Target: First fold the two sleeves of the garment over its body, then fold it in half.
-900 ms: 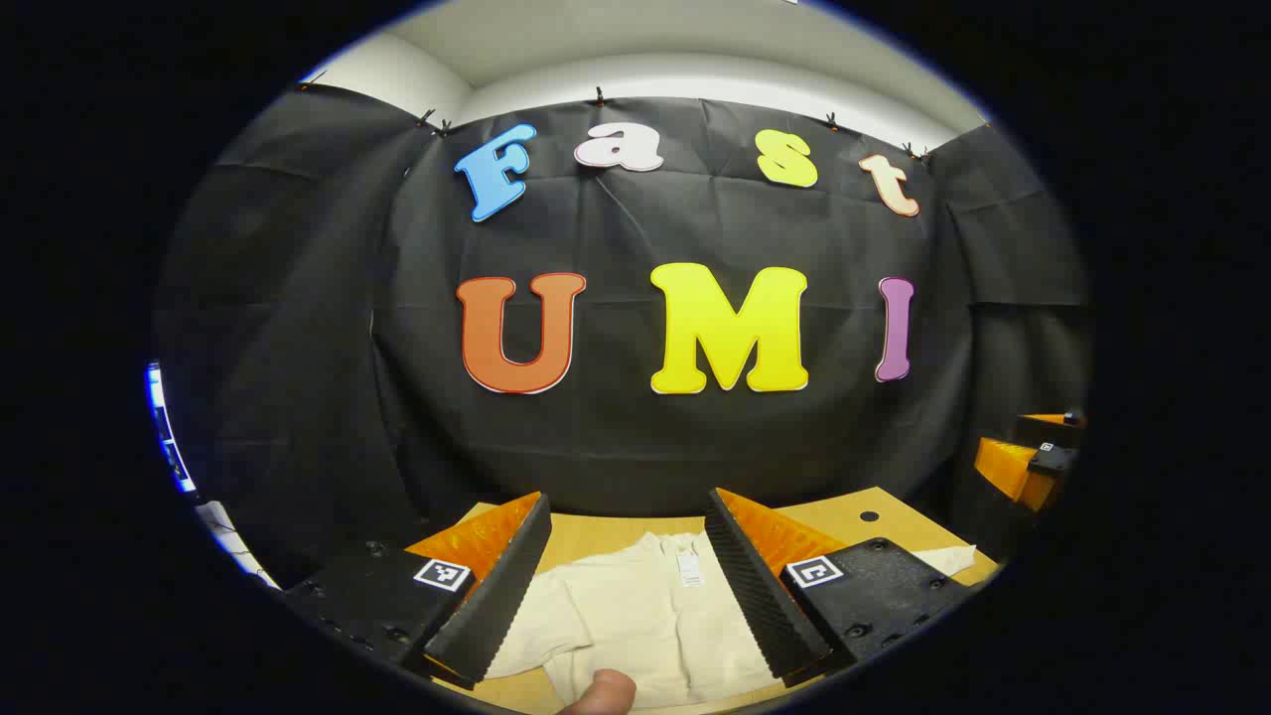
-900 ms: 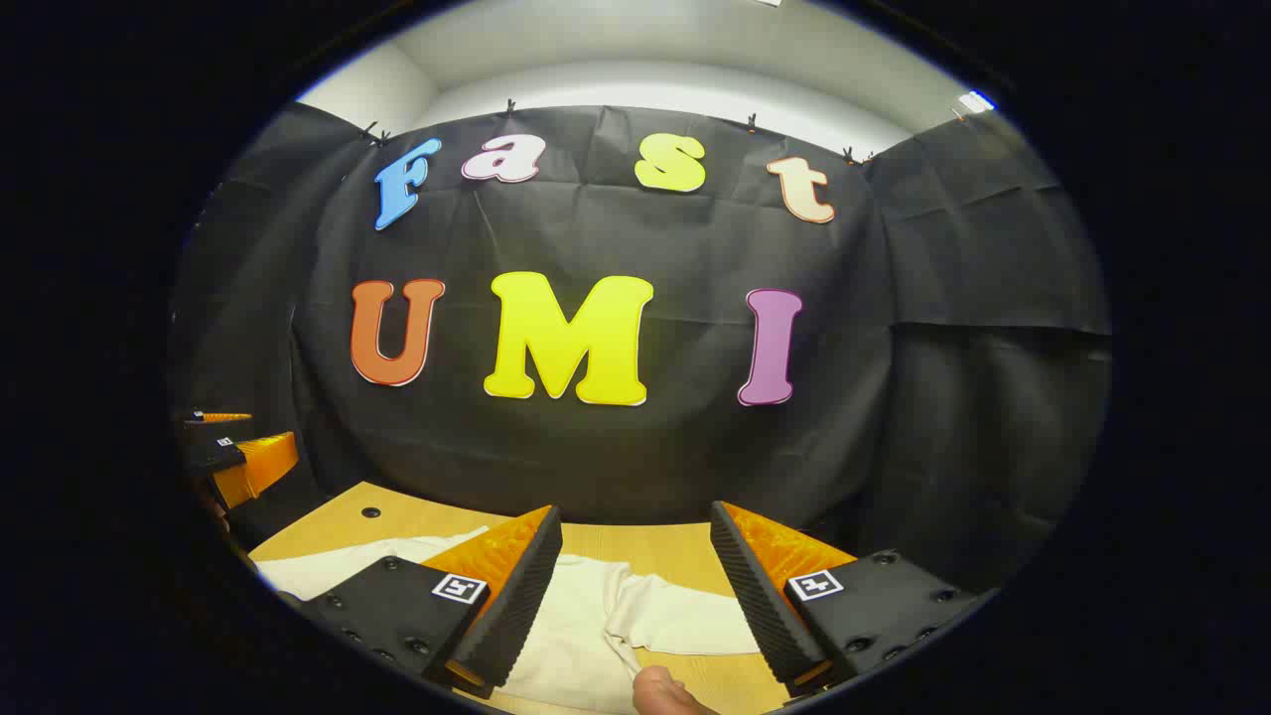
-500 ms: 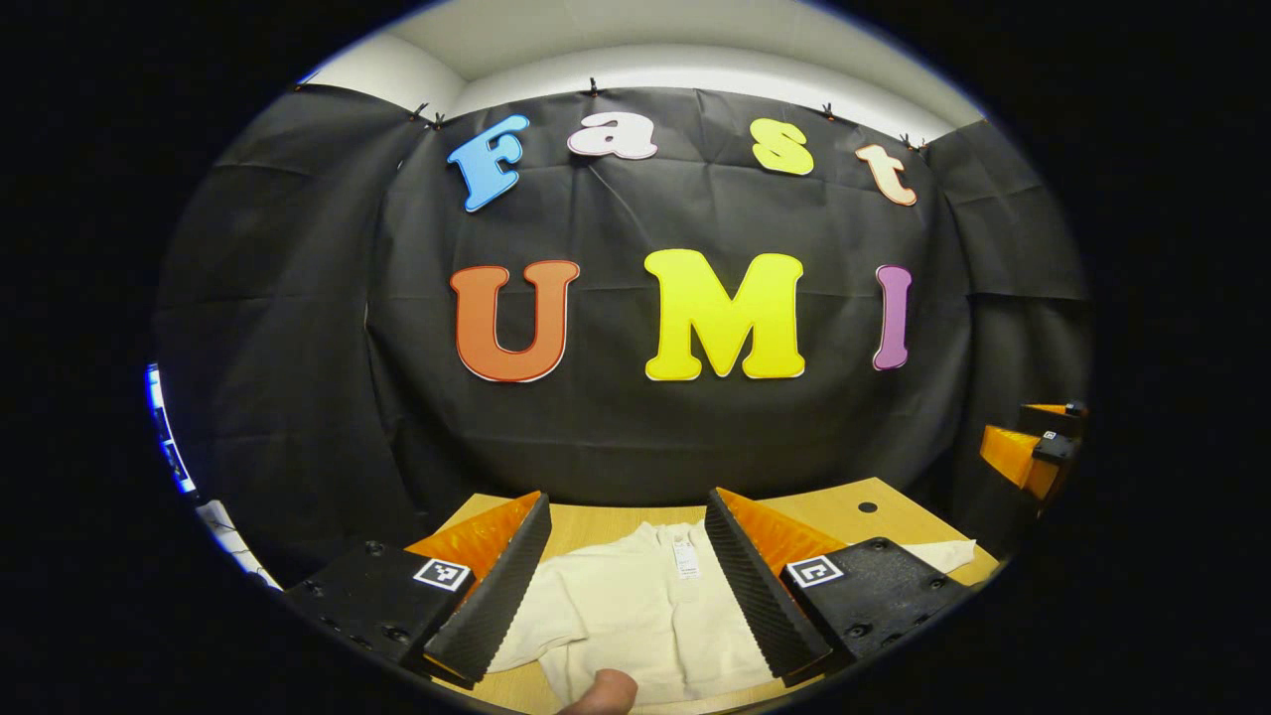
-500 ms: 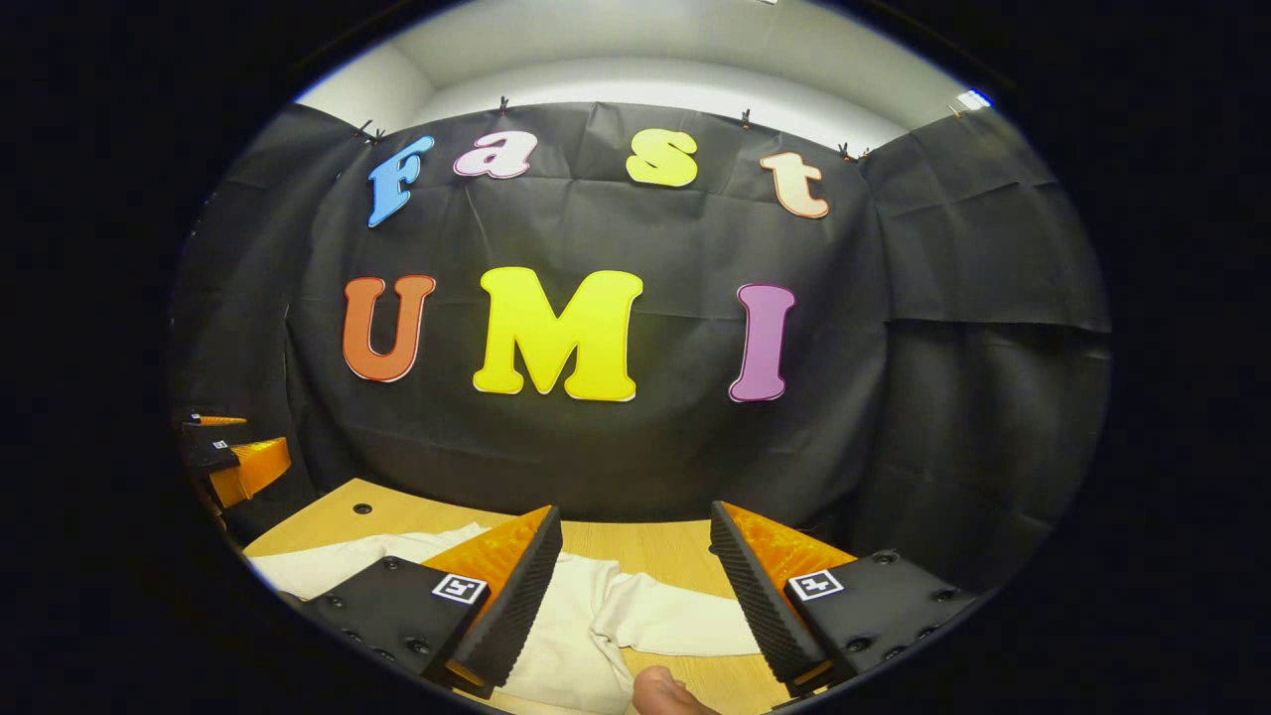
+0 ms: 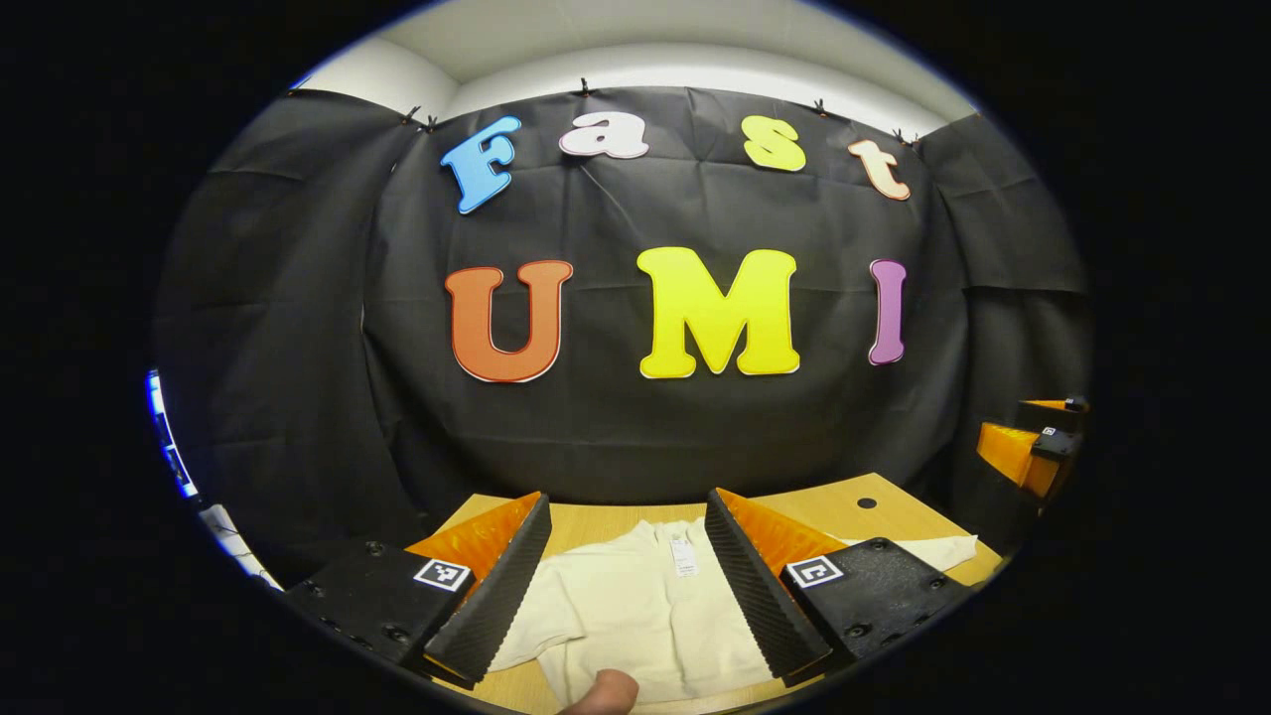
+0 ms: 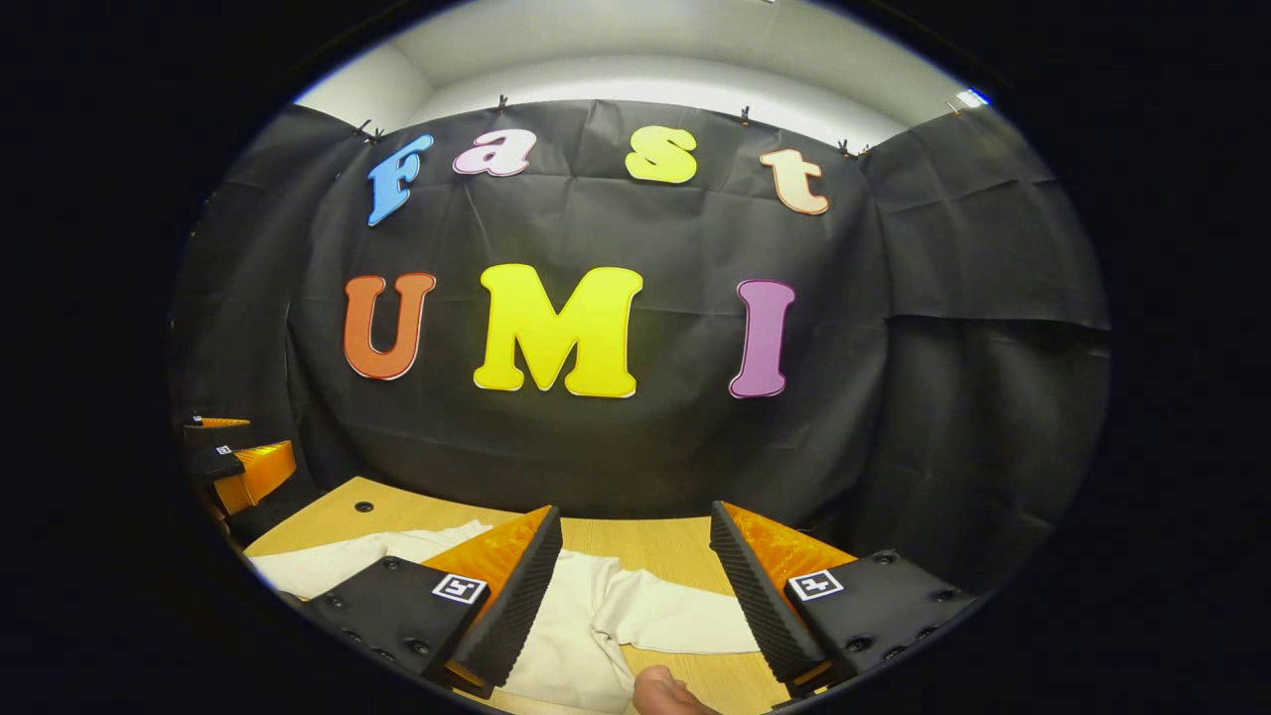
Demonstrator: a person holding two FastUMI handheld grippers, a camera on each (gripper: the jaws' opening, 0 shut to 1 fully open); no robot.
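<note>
A cream garment [image 5: 635, 616] lies flat on the wooden table [image 5: 824, 511], its collar and tag toward the far edge. My left gripper [image 5: 626, 516] hangs open above its body, nothing between the fingers. One sleeve [image 5: 938, 549] stretches out to the right past the left gripper. In the right gripper view the garment [image 6: 561, 645] has a sleeve [image 6: 685, 626] lying out to the right, and my right gripper [image 6: 635, 526] stands open above it. The other sleeve [image 6: 338, 561] runs off to the left. A fingertip [image 6: 660, 690] shows at the bottom.
The wooden table [image 6: 635, 541] ends at the black cloth wall close behind it. A small round hole [image 5: 867, 503] sits in the tabletop at the far right. The other gripper [image 6: 238, 467] shows at the left rim of the right gripper view.
Both grippers have tilted down a little, so more of the table and garment shows. Both stay open. The garment has not moved.
</note>
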